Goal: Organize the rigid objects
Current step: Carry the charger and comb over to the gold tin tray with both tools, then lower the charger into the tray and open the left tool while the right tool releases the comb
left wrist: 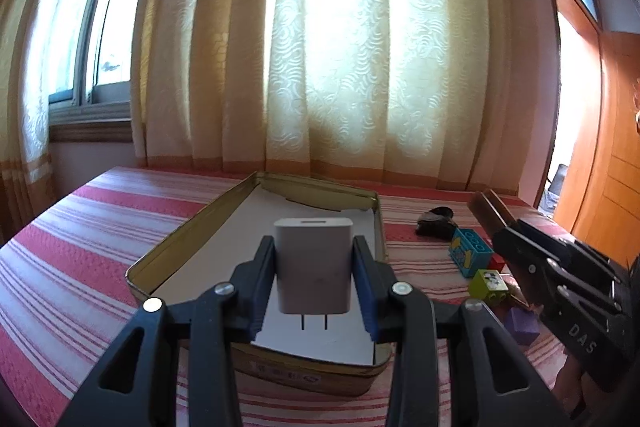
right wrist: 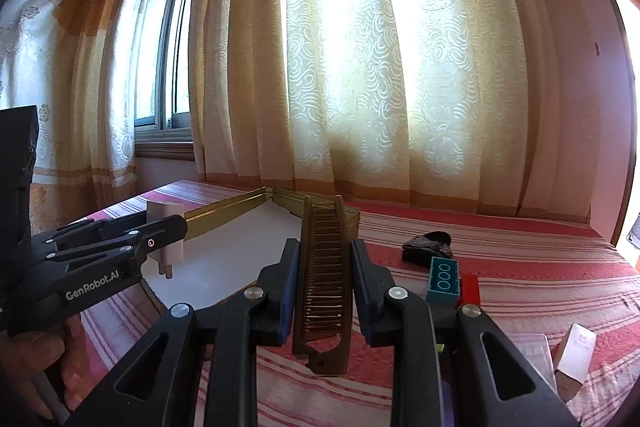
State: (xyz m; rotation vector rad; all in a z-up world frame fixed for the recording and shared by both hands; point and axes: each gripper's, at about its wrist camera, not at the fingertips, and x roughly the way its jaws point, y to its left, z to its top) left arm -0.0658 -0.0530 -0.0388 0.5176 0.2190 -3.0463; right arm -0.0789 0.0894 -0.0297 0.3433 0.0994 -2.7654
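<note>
My left gripper is shut on a white plug-in charger, prongs pointing down, held above the white floor of an open gold tin box. In the right wrist view the same charger hangs from the left gripper over the box. My right gripper is shut on a brown folding comb, which points forward above the box's near right corner. That comb and the right gripper show at the right edge of the left wrist view.
The box lies on a red-and-white striped bedspread. Right of it sit a dark crumpled item, a teal block, a red block, a green block, a purple block and small white boxes. Curtains hang behind.
</note>
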